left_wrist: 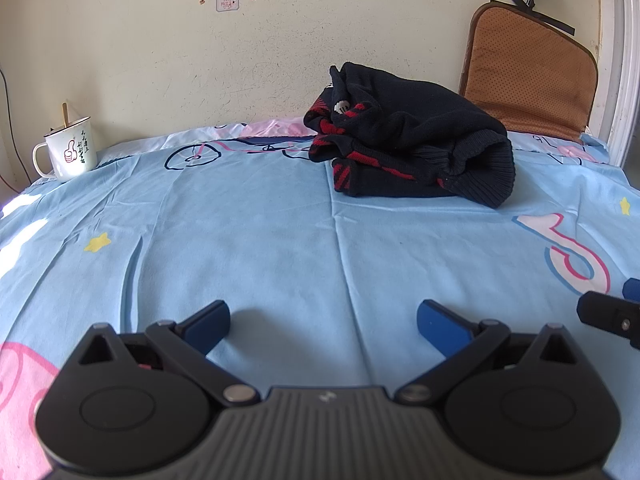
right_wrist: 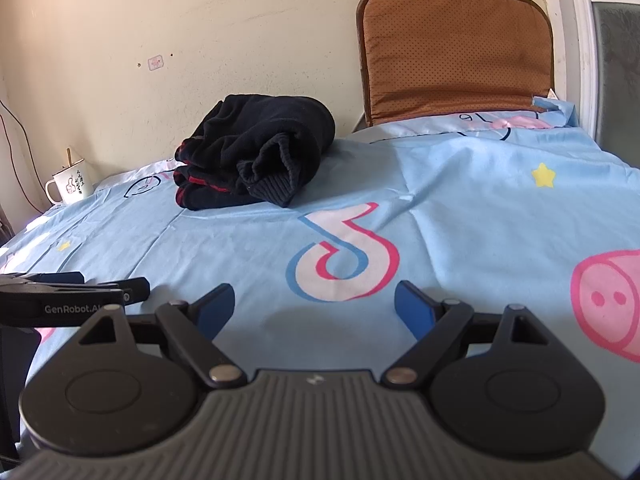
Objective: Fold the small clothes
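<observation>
Both grippers hover low over the blue sheet (left_wrist: 260, 240) with nothing between their pads: left gripper (left_wrist: 324, 322) spread wide, right gripper (right_wrist: 314, 306) spread wide. One dark knitted garment (left_wrist: 412, 136) lies bunched near the wall, well apart from both, right of the mug (left_wrist: 70, 148)

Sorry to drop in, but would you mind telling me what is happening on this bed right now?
A person holds a tool in each hand over a blue sheet, set to fold clothes. The left tool and right tool are both open and hold nothing, low over the sheet. A dark sweater with red trim lies bunched up farther back, untouched. A mug stands at the far left corner.
</observation>
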Demonstrator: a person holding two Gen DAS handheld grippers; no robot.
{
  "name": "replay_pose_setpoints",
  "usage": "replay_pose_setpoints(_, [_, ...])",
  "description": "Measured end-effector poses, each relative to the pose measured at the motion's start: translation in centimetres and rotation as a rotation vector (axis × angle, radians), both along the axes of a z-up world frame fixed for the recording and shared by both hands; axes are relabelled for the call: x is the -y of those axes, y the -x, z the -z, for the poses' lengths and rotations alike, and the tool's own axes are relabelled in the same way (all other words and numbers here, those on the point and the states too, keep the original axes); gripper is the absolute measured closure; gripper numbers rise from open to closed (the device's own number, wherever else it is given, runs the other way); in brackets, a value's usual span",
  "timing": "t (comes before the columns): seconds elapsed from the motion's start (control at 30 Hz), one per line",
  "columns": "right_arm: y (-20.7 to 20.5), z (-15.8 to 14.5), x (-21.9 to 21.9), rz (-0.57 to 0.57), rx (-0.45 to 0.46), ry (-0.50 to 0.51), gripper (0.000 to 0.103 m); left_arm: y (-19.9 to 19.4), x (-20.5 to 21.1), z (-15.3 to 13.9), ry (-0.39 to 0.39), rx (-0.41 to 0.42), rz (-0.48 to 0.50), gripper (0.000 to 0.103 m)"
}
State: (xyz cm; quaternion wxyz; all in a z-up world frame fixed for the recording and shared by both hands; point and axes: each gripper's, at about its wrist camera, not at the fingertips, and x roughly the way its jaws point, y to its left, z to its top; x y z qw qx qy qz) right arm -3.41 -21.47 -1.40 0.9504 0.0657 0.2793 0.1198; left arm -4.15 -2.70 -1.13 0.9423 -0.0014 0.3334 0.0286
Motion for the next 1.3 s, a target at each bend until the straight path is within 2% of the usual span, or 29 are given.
replay_pose_setpoints(1.3, [0.19, 0.02, -0.04, 0.014, 0.002, -0.004, 0.014, 0.02, 0.01, 0.01, 0.000, 0.000, 0.000, 0.000])
